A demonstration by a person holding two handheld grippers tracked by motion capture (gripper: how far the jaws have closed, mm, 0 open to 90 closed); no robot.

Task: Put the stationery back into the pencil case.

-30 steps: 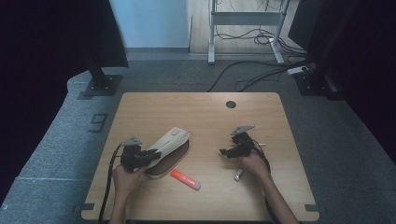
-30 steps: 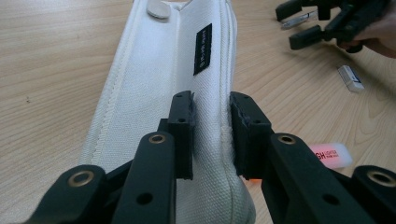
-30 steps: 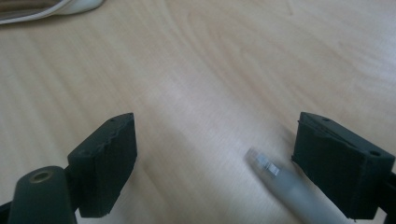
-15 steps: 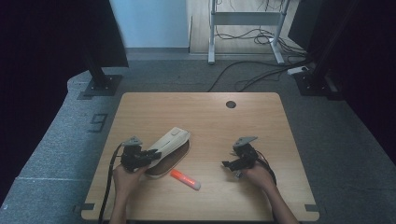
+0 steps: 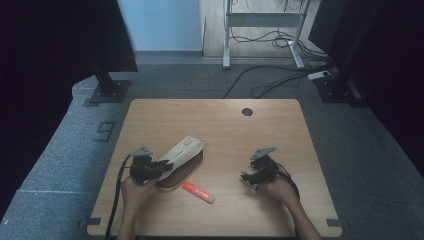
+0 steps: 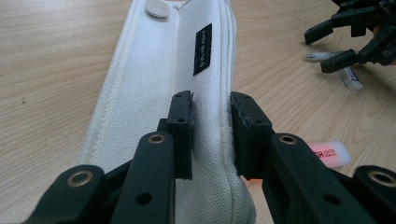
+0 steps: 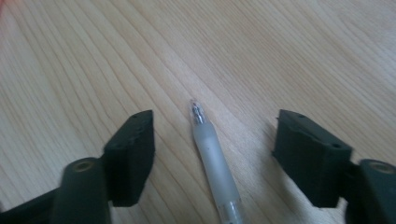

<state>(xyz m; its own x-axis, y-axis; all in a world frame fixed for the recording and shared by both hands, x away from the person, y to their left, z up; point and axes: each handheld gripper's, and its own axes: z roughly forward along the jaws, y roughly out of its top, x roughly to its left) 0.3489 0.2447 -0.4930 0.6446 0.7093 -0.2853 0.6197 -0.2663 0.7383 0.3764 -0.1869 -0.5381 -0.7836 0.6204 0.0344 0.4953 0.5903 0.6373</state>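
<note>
Wooden table spreads across the middle of the high view, with both forearms coming in from the bottom edge. At lower left of the tabletop the left gripper pinches the near end of a cream fabric pencil case, which slants up and to the right from it. Just below the case, toward the centre bottom, lies an orange highlighter, apart from both tools. At lower right the right gripper sits low over the wood, its jaws pointing left.

Seen from the left gripper view, the pencil case runs from the bottom centre up to the top edge, showing a small black label and a pale button near its far end. Both black pads are clamped narrowly on a fold of the cloth along its seam. The highlighter peeks out at right, behind the jaw. In the upper right corner the right gripper hovers around a frosted pen lying on the table.

From the right gripper view, the pen lies on the wood between the two jaws, its tip toward the middle of the frame. The jaws have just been closing, yet stand moderately wide, with clear gaps to the pen on both sides, neither pad touching it.
</note>
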